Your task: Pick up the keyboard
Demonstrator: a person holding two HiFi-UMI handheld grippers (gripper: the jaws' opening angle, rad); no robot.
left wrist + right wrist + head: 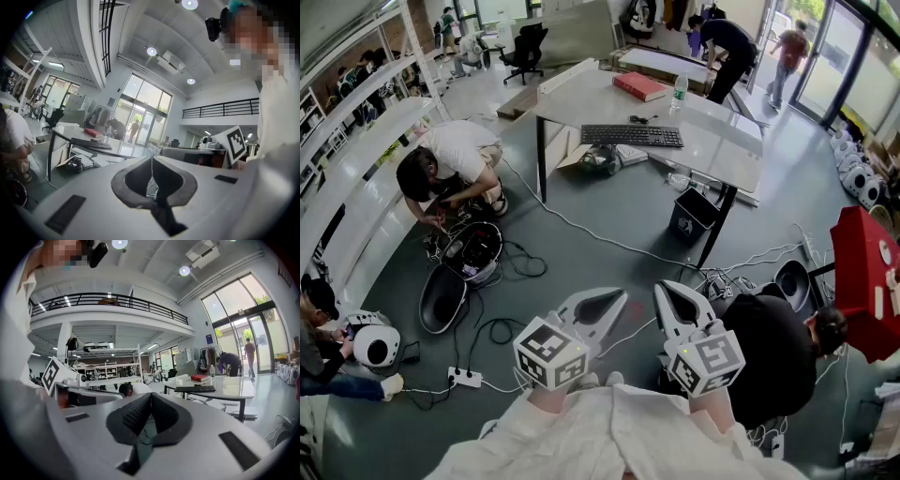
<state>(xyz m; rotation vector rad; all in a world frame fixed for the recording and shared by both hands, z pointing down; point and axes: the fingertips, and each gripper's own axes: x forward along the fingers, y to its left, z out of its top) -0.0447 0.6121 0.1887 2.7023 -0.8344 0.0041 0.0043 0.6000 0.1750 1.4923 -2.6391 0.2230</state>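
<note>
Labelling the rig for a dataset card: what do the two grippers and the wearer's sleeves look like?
The left gripper and right gripper have smooth white shells tapering to dark grey textured pads. Each carries a cube with black square markers. The sleeves are white.

The keyboard [632,136], upper centre of the frame, looked matt black plastic, on a smooth, pale, faintly glossy worktop [717,150]. The left hand-held gripper [620,298] and right hand-held gripper [663,292] had matt white plastic shells; dark ribbed pads [131,416] lined them.
</note>
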